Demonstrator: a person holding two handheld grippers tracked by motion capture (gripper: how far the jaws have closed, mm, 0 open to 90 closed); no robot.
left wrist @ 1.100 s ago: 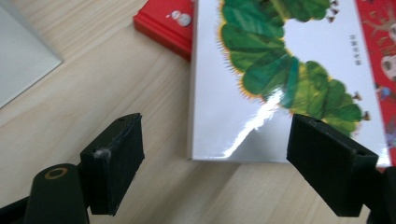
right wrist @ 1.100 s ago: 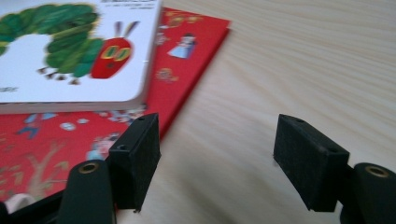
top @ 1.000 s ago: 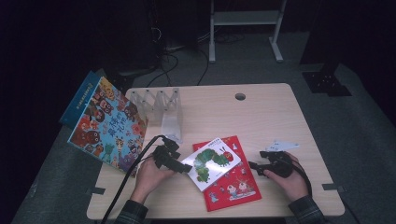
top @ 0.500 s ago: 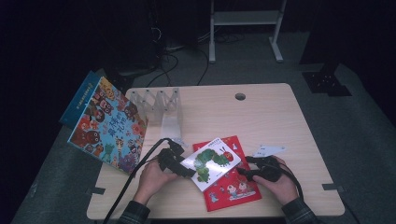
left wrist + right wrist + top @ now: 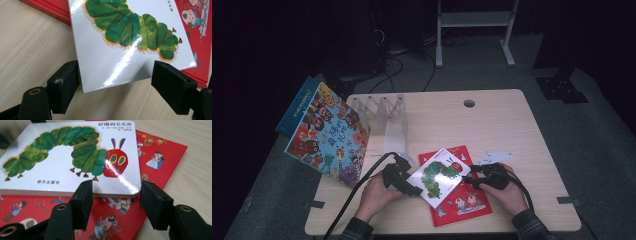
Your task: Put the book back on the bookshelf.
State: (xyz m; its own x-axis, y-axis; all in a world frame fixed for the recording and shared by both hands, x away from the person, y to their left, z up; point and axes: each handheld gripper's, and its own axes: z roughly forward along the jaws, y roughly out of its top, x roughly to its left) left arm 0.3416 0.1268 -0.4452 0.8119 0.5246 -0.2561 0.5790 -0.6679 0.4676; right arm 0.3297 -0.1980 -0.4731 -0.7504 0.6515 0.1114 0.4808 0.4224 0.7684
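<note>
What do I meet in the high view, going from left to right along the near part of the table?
Large colourful picture book leaning at the table's left edge → left gripper → white caterpillar board book → right gripper → the right hand.

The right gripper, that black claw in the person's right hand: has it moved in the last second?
Yes. The right gripper has slid left across the table, off the bare wood and onto the red book, toward the caterpillar book, its jaws closing.
</note>
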